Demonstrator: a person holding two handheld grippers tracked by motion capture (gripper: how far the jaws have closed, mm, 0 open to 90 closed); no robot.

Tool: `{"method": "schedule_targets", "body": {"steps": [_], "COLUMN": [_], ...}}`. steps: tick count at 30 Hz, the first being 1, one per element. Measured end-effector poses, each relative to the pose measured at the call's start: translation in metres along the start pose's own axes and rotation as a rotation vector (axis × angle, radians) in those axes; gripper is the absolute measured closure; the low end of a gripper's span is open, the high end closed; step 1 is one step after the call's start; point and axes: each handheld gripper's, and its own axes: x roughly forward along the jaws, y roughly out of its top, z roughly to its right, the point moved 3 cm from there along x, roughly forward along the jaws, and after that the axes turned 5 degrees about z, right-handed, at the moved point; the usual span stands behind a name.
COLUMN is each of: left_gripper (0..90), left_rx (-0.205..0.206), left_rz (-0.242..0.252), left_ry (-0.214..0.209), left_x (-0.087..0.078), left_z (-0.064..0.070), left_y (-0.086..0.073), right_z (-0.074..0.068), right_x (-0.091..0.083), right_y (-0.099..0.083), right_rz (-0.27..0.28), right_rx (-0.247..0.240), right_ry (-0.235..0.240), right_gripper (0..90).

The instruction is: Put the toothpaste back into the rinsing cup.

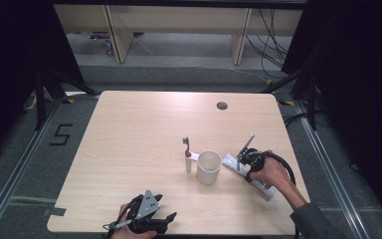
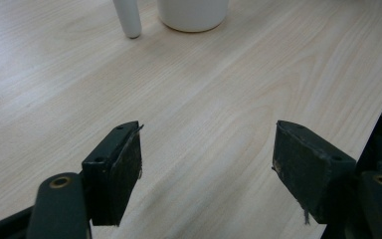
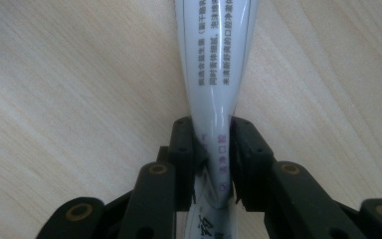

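The right gripper [image 3: 213, 154] has its two black jaws closed on a white toothpaste tube [image 3: 218, 74]. The jaws press the tube from both sides at its narrow, flattened part, near the bottom of the view. From there the tube becomes wider and goes up to the top edge. Small dark printed text runs along the tube, and some purple characters stand between the jaws. Under the tube lies the light wooden table [image 3: 69, 89].
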Motion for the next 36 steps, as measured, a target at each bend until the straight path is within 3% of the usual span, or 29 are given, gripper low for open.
{"method": "schedule_targets", "body": {"steps": [5, 7, 12, 14, 18, 19, 21, 22, 29, 35, 36], "left_gripper": [27.5, 27.5, 27.7, 27.7, 27.7, 27.8, 27.8, 27.8, 27.9, 27.9, 27.9], "left_rx": [0.001, -0.021, -0.005, -0.020, -0.006, -0.008, -0.015, 0.000, -0.002, -0.012, -0.002], "left_rz": [-0.006, 0.009, -0.001, 0.009, -0.002, -0.002, 0.001, -0.008, -0.010, 0.002, -0.006], "left_ry": [0.003, 0.004, 0.000, -0.001, -0.001, -0.002, 0.000, 0.000, -0.003, -0.003, -0.001], "left_x": [0.000, 0.002, 0.001, 0.002, 0.001, 0.002, 0.002, 0.001, 0.002, 0.003, 0.003], "left_z": [0.000, 0.002, 0.001, 0.002, 0.001, 0.001, 0.002, 0.001, 0.001, 0.001, 0.001], "left_y": [0.000, 0.000, 0.001, 0.000, 0.001, 0.001, 0.000, 0.000, 0.000, 0.001, 0.000], "right_z": [-0.003, -0.002, 0.000, -0.001, 0.000, 0.001, 0.000, 0.000, 0.004, 0.010, 0.012], "right_x": [-0.001, -0.001, 0.000, 0.000, -0.001, 0.000, -0.002, -0.002, -0.007, -0.019, -0.026], "right_y": [0.002, 0.003, 0.004, 0.003, 0.004, 0.003, 0.003, 0.002, -0.002, -0.001, 0.000], "right_rz": [-0.026, -0.039, -0.037, -0.031, -0.034, -0.024, -0.011, -0.001, 0.034, 0.126, 0.173], "right_rx": [0.020, 0.009, -0.035, -0.030, -0.045, -0.054, -0.025, -0.011, -0.006, 0.005, 0.024], "right_ry": [0.003, 0.003, -0.002, -0.004, -0.005, -0.005, 0.010, 0.015, 0.026, 0.032, 0.022], "right_gripper": [73.6, 73.6, 73.8, 74.0, 74.2, 74.4, 74.4, 74.5, 74.8, 74.9, 74.9]}}
